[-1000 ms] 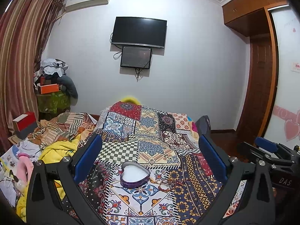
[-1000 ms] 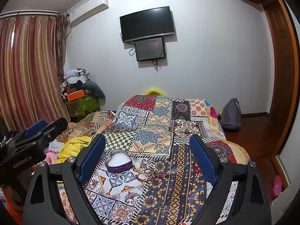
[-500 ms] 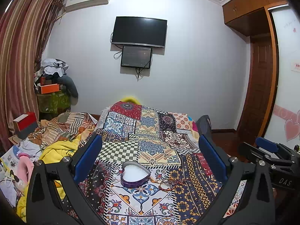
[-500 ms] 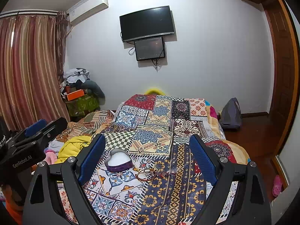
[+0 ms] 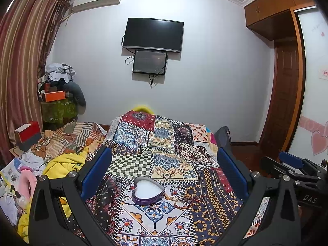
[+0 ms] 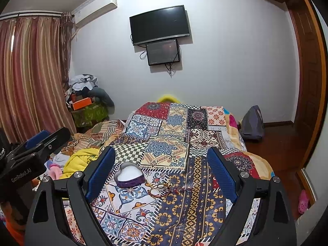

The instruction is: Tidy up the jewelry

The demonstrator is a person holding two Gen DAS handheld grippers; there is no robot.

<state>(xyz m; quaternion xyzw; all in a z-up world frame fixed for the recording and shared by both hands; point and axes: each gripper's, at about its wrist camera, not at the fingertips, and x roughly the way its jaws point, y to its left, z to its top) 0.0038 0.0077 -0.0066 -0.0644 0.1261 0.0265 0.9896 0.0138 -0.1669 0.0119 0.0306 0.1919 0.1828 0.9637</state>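
Left gripper (image 5: 164, 171): your jaws stand wide, empty.
Right gripper (image 6: 162, 167): yours gapes too, empty.
Heart box (image 5: 148, 191): lidless on the quilt (image 5: 164, 160).
Bracelets (image 6: 158, 189): just beside it.

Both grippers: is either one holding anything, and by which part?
Nothing is held. The left gripper and right gripper are open above the bed; heart-shaped box and bracelets lie untouched.

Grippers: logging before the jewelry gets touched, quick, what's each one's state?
Left gripper: open, holding nothing.
Right gripper: open, holding nothing.
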